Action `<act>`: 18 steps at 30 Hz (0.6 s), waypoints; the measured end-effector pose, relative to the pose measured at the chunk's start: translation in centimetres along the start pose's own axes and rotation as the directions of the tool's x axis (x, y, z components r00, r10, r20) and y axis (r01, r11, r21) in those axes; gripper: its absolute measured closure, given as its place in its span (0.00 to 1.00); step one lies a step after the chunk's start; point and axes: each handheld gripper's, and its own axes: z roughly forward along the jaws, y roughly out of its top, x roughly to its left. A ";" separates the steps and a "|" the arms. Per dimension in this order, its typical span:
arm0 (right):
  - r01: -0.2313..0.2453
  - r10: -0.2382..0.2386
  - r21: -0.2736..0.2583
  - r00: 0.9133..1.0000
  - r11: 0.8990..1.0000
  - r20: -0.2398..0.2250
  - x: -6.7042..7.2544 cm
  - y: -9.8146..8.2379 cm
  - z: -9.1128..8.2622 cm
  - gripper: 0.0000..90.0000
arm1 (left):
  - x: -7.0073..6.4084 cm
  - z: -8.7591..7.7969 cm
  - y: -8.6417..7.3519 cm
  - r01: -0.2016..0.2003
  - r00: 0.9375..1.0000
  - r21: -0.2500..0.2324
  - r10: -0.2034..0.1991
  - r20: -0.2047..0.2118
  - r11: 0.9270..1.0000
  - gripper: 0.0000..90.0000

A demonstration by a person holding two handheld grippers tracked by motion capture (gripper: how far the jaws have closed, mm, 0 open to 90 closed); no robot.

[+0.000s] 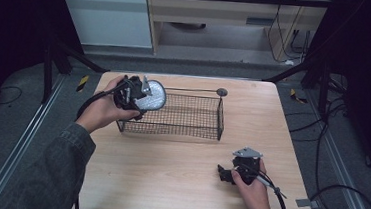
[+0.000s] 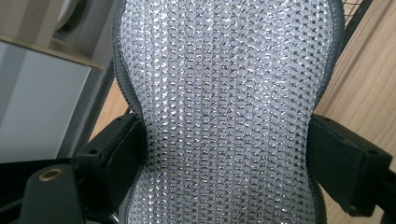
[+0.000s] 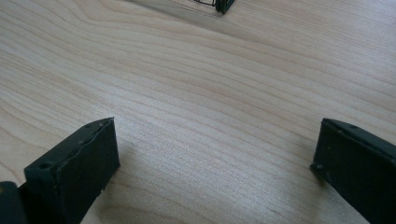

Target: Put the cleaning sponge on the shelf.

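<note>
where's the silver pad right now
The pad is clamped in the left hand-held gripper, held over the left end of the wire basket in the high view.

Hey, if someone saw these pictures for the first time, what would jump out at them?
First, the shiny silver mesh pad clamped in the left tongs, held over the left end of the black wire basket at the table's far side. Then the right tongs, open and resting near the table's front right.

Silver mesh pad (image 2: 226,112) pinched between tool (image 2: 226,154) jaws, wooden table (image 2: 359,93) behind
</note>
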 end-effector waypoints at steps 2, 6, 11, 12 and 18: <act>0.002 -0.002 0.001 1.000 1.000 0.000 0.0 0.0 0.0 0.00 | 0.0 0.0 0.3 -0.013 1.000 0.004 0.013 0.002 1.000 0.17; 0.000 0.000 0.000 1.000 1.000 0.000 0.0 0.0 0.0 0.00 | -0.1 0.2 0.7 -0.029 1.000 0.005 0.029 0.003 1.000 0.17; 0.000 0.000 0.000 1.000 1.000 0.000 0.0 0.0 0.0 0.00 | 0.0 1.2 1.0 -0.044 0.999 0.002 0.044 0.012 0.999 0.17; 0.002 -0.002 0.001 1.000 1.000 0.000 0.0 0.0 0.0 0.00 | 0.1 1.4 1.1 -0.041 0.999 -0.001 0.041 0.011 0.999 0.17; 0.002 -0.002 0.001 1.000 1.000 0.000 0.0 0.0 0.0 0.00 | 0.3 2.1 1.0 -0.064 0.998 -0.004 0.064 0.013 0.998 0.17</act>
